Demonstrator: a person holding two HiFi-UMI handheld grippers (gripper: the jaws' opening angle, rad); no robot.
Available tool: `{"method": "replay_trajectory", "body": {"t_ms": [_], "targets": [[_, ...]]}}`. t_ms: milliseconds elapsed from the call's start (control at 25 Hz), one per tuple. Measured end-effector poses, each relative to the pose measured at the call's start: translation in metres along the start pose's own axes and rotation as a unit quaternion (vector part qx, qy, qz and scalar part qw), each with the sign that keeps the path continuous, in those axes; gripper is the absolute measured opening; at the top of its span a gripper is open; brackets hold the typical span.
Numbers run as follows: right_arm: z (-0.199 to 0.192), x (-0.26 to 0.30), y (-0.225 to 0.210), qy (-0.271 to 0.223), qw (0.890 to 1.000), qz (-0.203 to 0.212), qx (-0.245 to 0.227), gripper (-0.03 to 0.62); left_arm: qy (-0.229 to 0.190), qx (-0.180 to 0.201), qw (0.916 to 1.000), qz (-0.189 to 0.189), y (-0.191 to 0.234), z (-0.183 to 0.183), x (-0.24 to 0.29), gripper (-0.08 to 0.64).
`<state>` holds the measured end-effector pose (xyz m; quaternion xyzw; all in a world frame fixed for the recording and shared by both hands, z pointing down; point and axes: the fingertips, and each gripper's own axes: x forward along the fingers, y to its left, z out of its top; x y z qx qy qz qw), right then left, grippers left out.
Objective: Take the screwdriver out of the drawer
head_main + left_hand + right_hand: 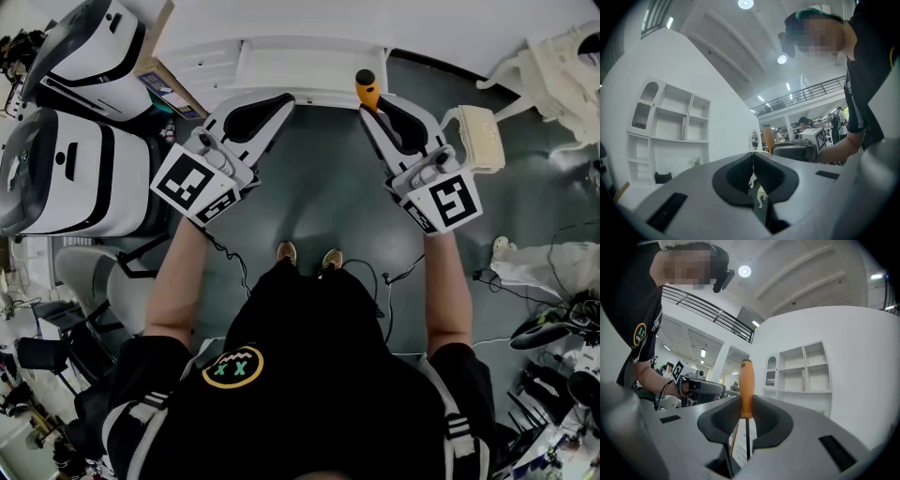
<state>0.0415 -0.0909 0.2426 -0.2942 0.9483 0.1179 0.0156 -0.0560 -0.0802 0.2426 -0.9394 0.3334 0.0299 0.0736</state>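
Screwdriver [746,380] w/ orange handle is clamped between the pads of the right gripper [746,405], jaws pressed on the lower part of the handle. It stands upright: handle end up, thin dark shaft running down between the jaws. In head view the screwdriver [367,90] sticks up at the tip of the right gripper [374,112], held in the air just in front of the white cabinet [281,58], above the grey floor [319,187]. Can't tell if a drawer is open.

Left gripper [753,161] has jaws together, pads meeting, nothing between them. In head view the left gripper [279,101] is held level w/ the right one, well apart, tip also near the cabinet front. White shelf unit [670,126] shows in the background of both gripper views.
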Motion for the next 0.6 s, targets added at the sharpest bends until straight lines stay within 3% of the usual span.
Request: {"method": "replay_trajectory", "body": {"t_ms": [600], "targets": [[0.0040, 0.0066, 0.0052, 0.002, 1.000, 0.006, -0.010, 0.098, 0.000, 0.000, 1.0000, 0.002, 0.0038, 0.0031, -0.0044, 0.020]]}}
